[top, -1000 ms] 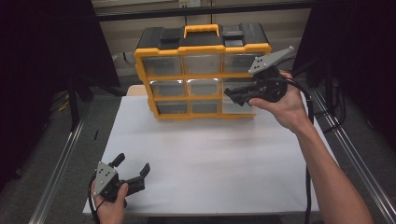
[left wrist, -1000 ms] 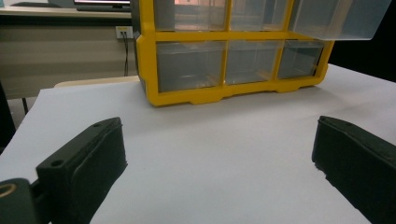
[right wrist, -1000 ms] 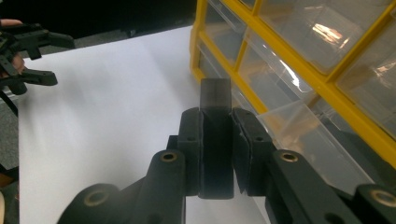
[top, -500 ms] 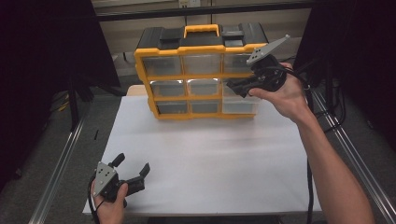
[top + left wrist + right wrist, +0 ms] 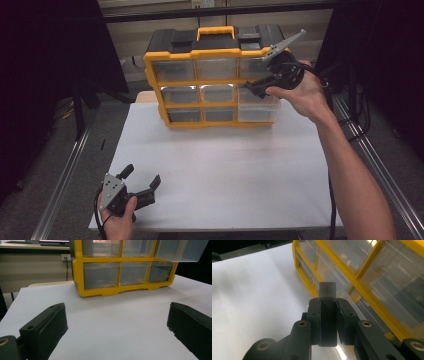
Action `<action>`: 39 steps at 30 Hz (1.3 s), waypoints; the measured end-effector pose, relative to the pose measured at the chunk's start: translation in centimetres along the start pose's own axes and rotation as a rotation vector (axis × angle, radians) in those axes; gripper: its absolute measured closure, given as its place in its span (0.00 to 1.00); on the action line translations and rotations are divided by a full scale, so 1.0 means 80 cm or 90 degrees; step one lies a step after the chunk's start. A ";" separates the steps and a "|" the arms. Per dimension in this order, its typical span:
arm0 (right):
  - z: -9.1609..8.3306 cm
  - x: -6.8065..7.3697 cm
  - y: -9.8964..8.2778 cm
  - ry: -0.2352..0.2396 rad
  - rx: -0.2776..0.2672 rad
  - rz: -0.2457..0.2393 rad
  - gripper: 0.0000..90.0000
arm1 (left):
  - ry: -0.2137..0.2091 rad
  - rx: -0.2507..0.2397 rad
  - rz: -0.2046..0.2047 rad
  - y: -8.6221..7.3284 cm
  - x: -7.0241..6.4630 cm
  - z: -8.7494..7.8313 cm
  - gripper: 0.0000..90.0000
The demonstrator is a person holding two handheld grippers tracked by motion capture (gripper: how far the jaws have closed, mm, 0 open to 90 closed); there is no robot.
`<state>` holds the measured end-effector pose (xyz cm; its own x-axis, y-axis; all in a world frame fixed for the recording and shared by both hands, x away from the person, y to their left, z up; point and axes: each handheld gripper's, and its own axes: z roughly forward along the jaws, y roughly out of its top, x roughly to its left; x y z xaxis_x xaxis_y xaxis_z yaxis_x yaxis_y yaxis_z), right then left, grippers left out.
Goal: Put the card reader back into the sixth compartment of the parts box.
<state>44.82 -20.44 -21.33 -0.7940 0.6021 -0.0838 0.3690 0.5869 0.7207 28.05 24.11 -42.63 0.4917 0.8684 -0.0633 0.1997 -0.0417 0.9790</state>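
Drawer (image 5: 327, 315) | clear plastic, seemingly empty | clamped in right claw (image 5: 327, 322)

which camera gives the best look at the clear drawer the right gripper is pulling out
The high view: the clear drawer sticks out of the yellow organizer with the right gripper at its front. The left gripper view catches only its corner; the right gripper view shows just a gripped tab.

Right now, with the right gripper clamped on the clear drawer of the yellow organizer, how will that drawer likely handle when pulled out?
Probably light: the clear drawer looks thin-walled and empty. Likely stiff: its wall looks straight where it is clamped in the right gripper. The upright yellow organizer might tip forward if the drawer sticks.
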 end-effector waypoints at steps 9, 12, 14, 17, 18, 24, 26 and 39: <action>0.011 -0.010 0.009 -0.008 0.031 0.002 0.82 | 0.002 0.000 -0.001 0.000 0.001 -0.001 0.03; 0.015 -0.015 0.011 -0.009 0.038 0.005 0.82 | 0.001 0.002 0.003 0.000 0.001 -0.001 0.03; 0.019 -0.018 0.011 -0.010 0.050 0.004 0.82 | 0.001 0.000 0.000 0.000 0.001 -0.001 0.03; 0.023 -0.022 0.011 -0.011 0.063 0.004 0.82 | 0.001 0.000 -0.001 0.000 0.001 -0.001 0.03; 0.024 -0.023 0.011 -0.008 0.067 0.003 0.82 | 0.001 0.000 -0.001 0.000 0.001 -0.001 0.03; 0.034 -0.027 0.009 -0.007 0.111 -0.009 0.82 | 0.000 0.003 0.001 -0.001 0.000 0.000 0.03; 0.038 -0.028 0.009 -0.013 0.125 -0.008 0.82 | 0.000 0.003 0.001 -0.001 0.000 0.000 0.03; 0.050 -0.038 0.000 -0.013 0.159 0.008 0.82 | -0.006 0.011 0.001 -0.002 0.000 0.001 0.03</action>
<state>49.17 -20.12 -23.81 -0.7799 0.6191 -0.0921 0.4885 0.6940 0.5289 28.12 24.07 -42.79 0.5000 0.8637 -0.0641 0.2140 -0.0515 0.9755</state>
